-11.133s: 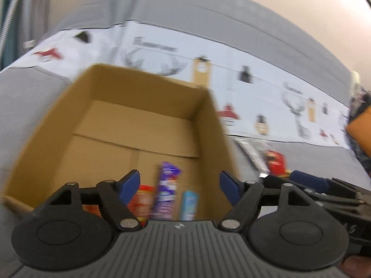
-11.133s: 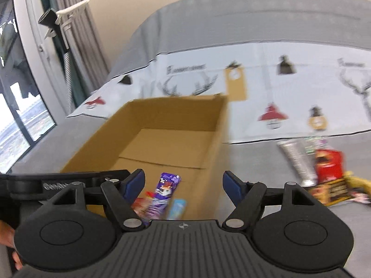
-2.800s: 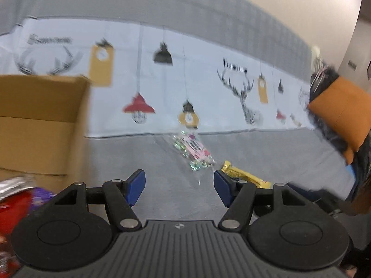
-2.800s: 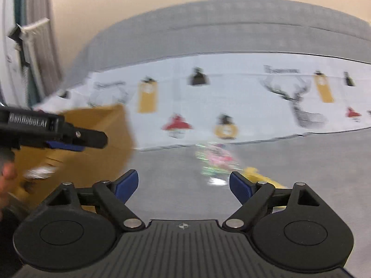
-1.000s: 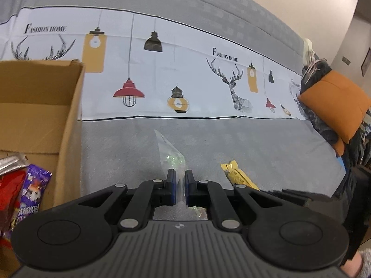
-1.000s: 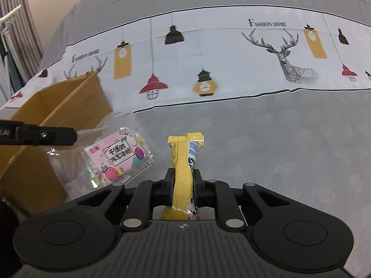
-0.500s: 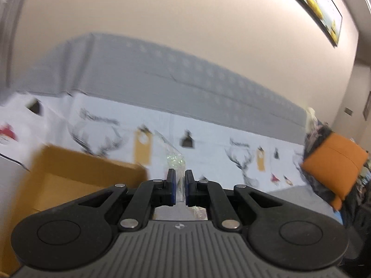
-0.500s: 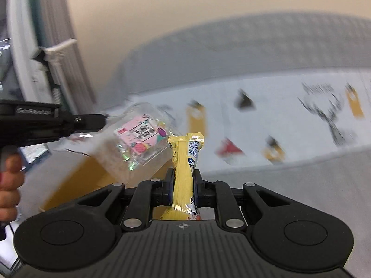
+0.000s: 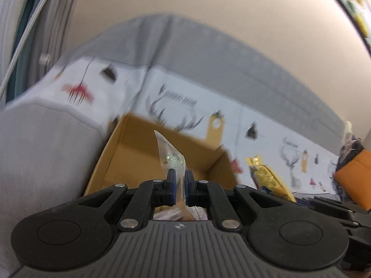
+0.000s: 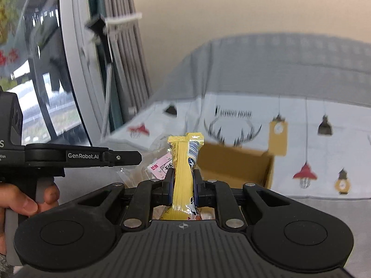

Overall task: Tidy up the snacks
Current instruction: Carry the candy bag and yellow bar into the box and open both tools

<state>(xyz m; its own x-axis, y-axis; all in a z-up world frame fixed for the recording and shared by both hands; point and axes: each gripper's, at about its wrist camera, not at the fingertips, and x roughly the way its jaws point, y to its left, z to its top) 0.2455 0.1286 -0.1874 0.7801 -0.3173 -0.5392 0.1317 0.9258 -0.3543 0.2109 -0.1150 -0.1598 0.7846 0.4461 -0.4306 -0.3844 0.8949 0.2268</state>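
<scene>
Two snack packets held aloft over an open cardboard box (image 9: pixel 139 153) on a grey sofa (image 9: pixel 46 153).

Left gripper (image 9: pixel 180 183) clamped on a clear candy bag (image 9: pixel 170 155), raised above the box's near end; right gripper (image 10: pixel 183 185) pinched tight on an upright yellow snack bar (image 10: pixel 183 164), box just beyond; both frames blurred; printed sofa throw (image 10: pixel 324 153) behind; window (image 10: pixel 34 81) and grey curtain (image 10: pixel 123 53) at left.

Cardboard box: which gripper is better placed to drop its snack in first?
Probably left. The left gripper holds its clear bag over the cardboard box; the right gripper's yellow packet looks short of it.
</scene>
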